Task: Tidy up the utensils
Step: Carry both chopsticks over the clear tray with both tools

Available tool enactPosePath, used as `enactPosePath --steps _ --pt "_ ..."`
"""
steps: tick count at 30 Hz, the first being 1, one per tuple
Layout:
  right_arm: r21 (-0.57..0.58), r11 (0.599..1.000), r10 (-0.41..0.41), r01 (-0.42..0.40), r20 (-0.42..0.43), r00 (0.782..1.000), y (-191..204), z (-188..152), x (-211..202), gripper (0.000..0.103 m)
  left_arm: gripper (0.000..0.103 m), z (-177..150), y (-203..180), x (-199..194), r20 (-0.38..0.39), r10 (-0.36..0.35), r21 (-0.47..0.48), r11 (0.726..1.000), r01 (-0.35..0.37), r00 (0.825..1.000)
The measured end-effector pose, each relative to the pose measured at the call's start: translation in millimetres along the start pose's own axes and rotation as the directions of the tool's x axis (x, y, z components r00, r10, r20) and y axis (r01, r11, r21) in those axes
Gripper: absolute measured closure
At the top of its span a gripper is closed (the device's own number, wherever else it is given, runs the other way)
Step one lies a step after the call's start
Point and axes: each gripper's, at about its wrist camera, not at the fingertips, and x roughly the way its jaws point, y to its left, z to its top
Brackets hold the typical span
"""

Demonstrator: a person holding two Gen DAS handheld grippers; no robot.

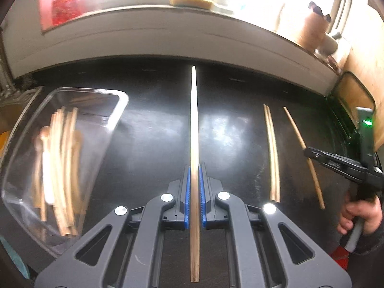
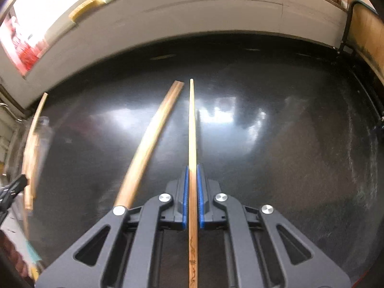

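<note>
Over on the left of the dark tabletop (image 1: 156, 124) a clear plastic container (image 1: 122, 100) is sitting, and it is holding a loose bundle of wooden utensils (image 1: 62, 168) lying lengthwise; blur is making it hard to tell them apart, though most are looking like chopsticks, with one paler piece among them.

The left gripper (image 1: 194, 168) is clenching a pale chopstick (image 1: 194, 120) between its blue pads, the stick running straight ahead along the fingers and tapering to a thin tip. The right gripper (image 2: 192, 168) is clamping a darker chopstick (image 2: 192, 124), warm brown, with a small burnt-in pattern near its thick end.

Two more sticks are lying together as a pair (image 1: 272, 153) on the tabletop, touching along their length, between the two grippers. In the right wrist view that pair (image 2: 148, 144) is resting just left of the gripped stick, slanting away from it. A person's hand (image 1: 360, 216) is squeezing the right tool's handle at the edge of the left view.
</note>
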Motion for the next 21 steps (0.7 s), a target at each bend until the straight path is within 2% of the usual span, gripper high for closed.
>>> enactPosePath --steps 3,7,9,12,17,21 --pt "-0.018 0.997 0.080 -0.080 0.009 0.997 29 1 -16 0.095 0.097 2 20 -17 0.027 0.022 -0.032 0.999 -0.021 0.999" --pt "-0.098 0.973 0.212 -0.211 -0.001 0.977 92 11 -31 0.095 0.097 6 51 -34 0.041 0.053 -0.078 0.996 -0.050 0.998" --pt "-0.133 0.952 0.275 -0.275 -0.017 0.961 124 16 -35 0.095 0.097 7 69 -44 0.050 0.087 -0.102 0.991 -0.081 0.995" --pt "-0.187 0.903 0.382 -0.387 -0.063 0.922 185 22 -36 0.095 0.097 5 108 -65 0.068 0.142 -0.172 0.977 -0.128 0.988" --pt "-0.223 0.835 0.481 -0.503 -0.147 0.864 262 30 -23 0.095 0.097 2 160 -92 0.078 0.203 -0.254 0.951 -0.177 0.976" --pt "-0.223 0.818 0.498 -0.530 -0.187 0.847 307 32 -5 0.095 0.097 0 184 -97 0.069 0.212 -0.296 0.938 -0.183 0.975"
